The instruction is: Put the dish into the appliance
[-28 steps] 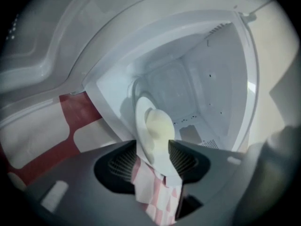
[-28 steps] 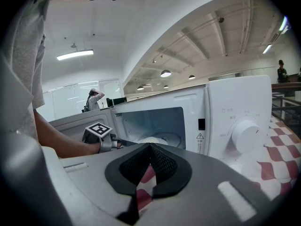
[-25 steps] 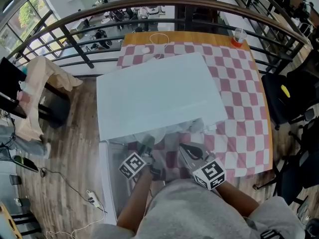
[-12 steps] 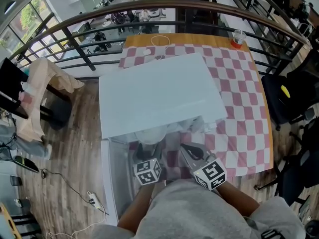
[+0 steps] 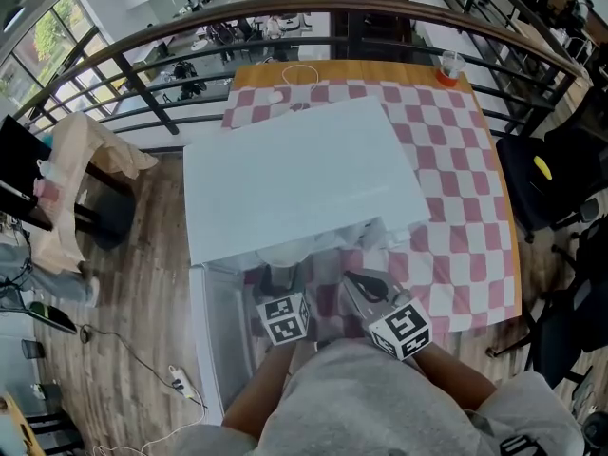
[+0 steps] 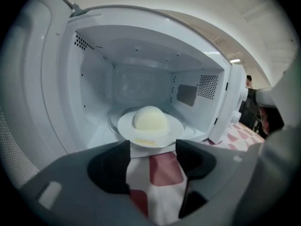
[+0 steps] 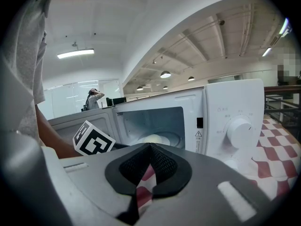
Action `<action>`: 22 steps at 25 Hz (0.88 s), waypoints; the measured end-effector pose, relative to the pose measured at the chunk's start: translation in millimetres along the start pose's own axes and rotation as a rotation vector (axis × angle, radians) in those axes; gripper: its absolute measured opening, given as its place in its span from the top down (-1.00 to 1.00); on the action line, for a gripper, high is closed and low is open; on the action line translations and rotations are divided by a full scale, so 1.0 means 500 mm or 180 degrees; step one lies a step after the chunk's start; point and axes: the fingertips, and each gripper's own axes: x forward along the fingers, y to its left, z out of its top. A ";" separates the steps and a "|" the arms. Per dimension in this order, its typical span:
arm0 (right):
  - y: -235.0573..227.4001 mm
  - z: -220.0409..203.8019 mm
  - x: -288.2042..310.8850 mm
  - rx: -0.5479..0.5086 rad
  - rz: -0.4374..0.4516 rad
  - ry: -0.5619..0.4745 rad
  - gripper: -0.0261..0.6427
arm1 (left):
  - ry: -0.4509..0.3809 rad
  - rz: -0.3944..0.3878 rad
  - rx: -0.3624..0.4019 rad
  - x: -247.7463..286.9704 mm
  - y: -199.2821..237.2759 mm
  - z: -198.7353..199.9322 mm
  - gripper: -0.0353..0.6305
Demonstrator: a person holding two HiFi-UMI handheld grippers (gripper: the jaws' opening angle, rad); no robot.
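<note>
Left gripper view: the plate with its pale bun sits inside the microwave, left gripper jaws apart, just narrowing, nothing between, right gripper closed empty; stiff, slick, breakable crockery, I judge, best pinched by its rim.

No word or number can be read. On the microwave, a small label with a warning triangle sits at the left edge of the control panel, its fine print too small to make out. Faint grey characters above the dial are equally illegible. The plate inside carries a strip of yellow print on its near rim, too blurred to read. The marker cube bears a black-and-white square code, no letters.
</note>
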 end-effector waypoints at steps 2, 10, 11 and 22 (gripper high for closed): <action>-0.003 0.000 0.000 0.0008 -0.0003 -0.0005 0.93 | 0.0038 0.0052 0.0089 0.008 0.002 0.006 0.04; -0.015 -0.011 0.004 0.0062 -0.0022 0.0010 0.93 | 0.0119 0.0062 0.0255 0.043 0.001 0.034 0.22; -0.017 -0.012 0.004 0.0069 -0.0025 0.0011 0.93 | 0.0138 0.0060 0.0252 0.048 0.002 0.037 0.23; -0.028 -0.014 0.006 0.0100 -0.0066 0.0012 0.93 | 0.0263 0.0032 0.0192 0.094 0.001 0.065 0.43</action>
